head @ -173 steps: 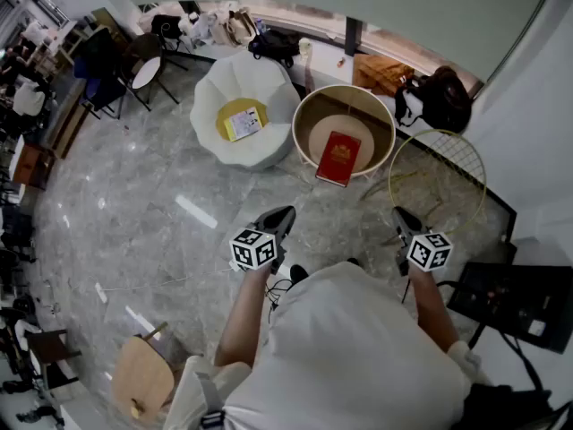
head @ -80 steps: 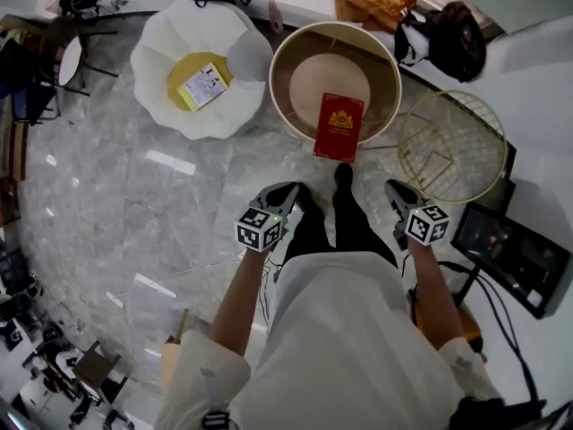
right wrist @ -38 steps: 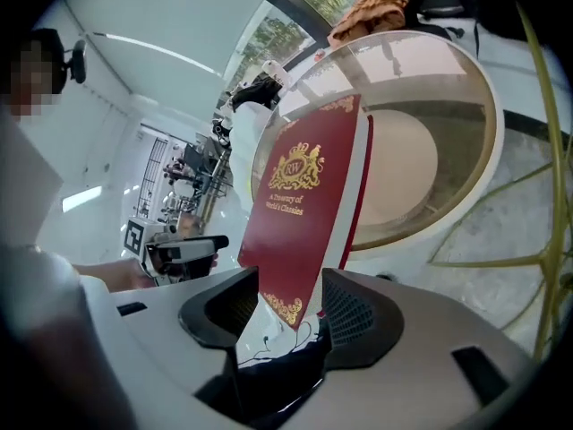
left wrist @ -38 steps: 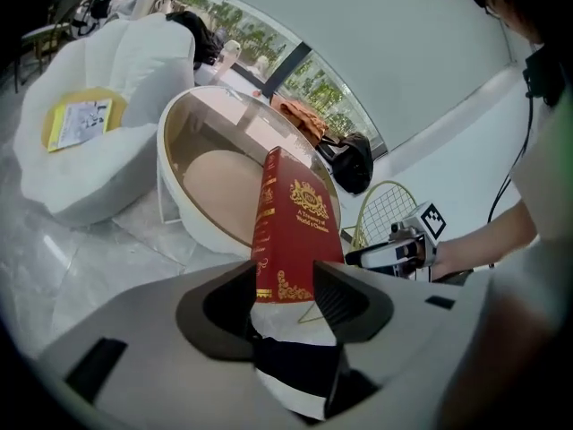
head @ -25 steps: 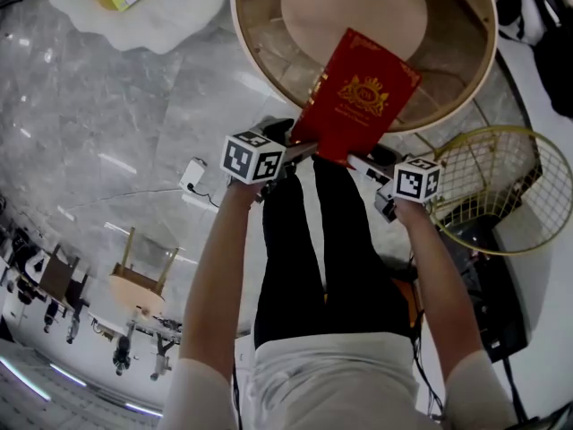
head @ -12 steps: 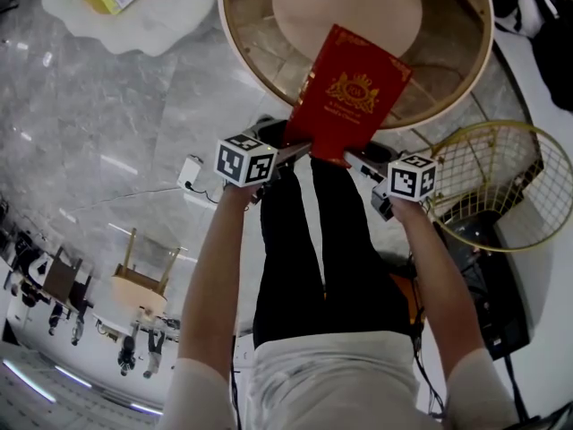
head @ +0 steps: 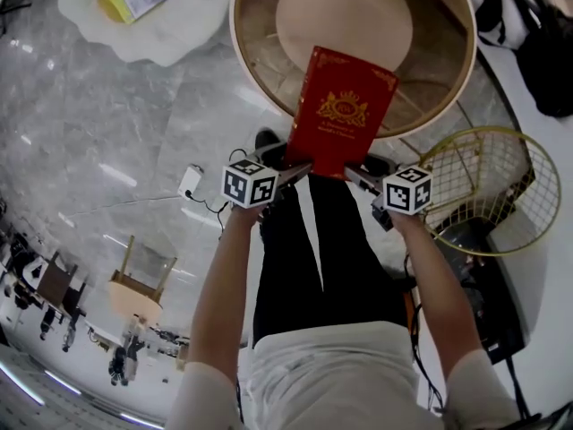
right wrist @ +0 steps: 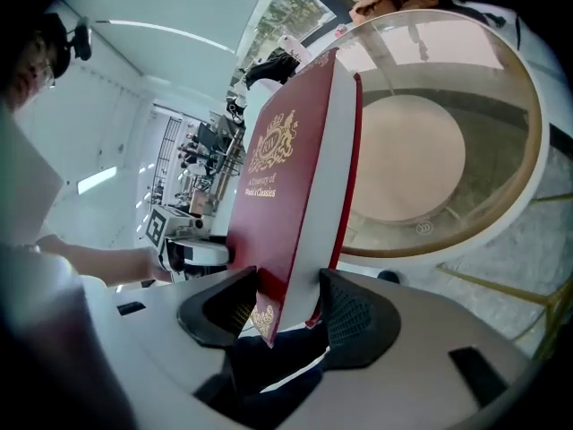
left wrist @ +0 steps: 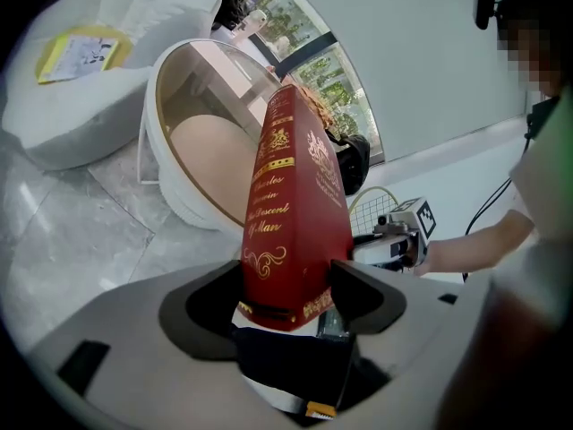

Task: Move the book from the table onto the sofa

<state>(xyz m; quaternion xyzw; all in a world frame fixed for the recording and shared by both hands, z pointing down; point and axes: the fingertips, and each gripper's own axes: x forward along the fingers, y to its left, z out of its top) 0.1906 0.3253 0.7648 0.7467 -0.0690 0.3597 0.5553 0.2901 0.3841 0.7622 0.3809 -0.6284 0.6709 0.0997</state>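
White sofa (head: 170, 34) at far left; left gripper (left wrist: 288, 285), fingers (left wrist: 369, 294) clenched on the spine-side near corner of the book (head: 342, 113); book is a deep red hardcover with gold crest and border on the cover, gold lettering down the spine and white page edges, held up off the round tabletop (head: 240, 34), far end over its near rim, well apart from the sofa; right gripper (right wrist: 288, 303) has just been closing, now clamped on the page-edge near corner.

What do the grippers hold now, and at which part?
Both hold the red book: the left gripper at its near spine corner, the right gripper, whose jaws have just been closing on it, at its near page-edge corner.
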